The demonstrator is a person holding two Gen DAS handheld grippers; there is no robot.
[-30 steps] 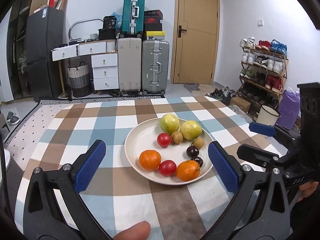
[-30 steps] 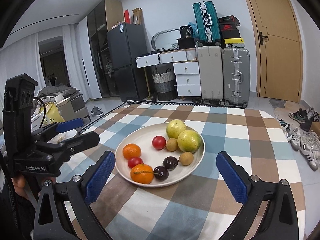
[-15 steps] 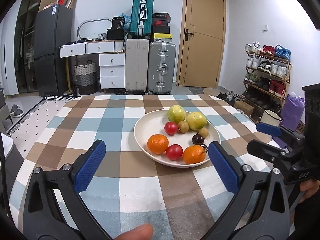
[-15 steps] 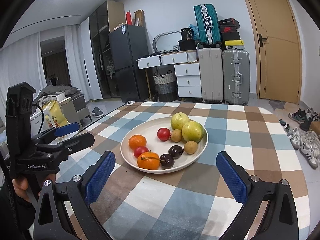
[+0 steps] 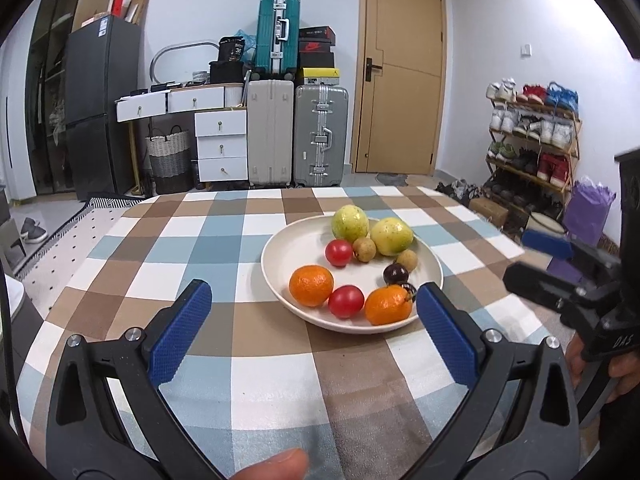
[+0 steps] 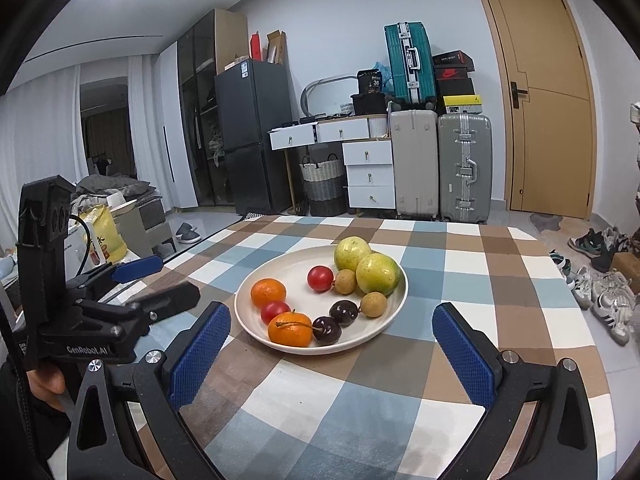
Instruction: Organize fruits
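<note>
A cream plate [image 5: 296, 245] [image 6: 280, 268] sits on the checked tablecloth and holds two yellow-green fruits [image 5: 350, 223] [image 6: 377, 274], two oranges [image 5: 311, 285] [image 6: 289, 328], two red tomatoes [image 5: 346, 301] [image 6: 320, 278], two small tan fruits [image 5: 364, 249] [image 6: 373, 304] and two dark plums [image 5: 395, 274] [image 6: 344, 312]. My left gripper [image 5: 312, 324] hovers open just short of the plate's near rim, nothing between its blue pads. My right gripper [image 6: 330, 350] is also open and empty, near the plate's front edge. Each gripper shows at the side of the other's view.
The table [image 5: 168, 248] carries a blue, brown and white checked cloth. Behind it stand suitcases [image 5: 296, 132], white drawers [image 5: 220, 148], a dark fridge [image 5: 100, 104] and a door [image 5: 400, 68]. A shoe rack [image 5: 532, 136] is at the right.
Both grippers have tilted and dropped lower toward the table, so the plate now appears flatter and closer to the fingertips. The fruits have not moved.
</note>
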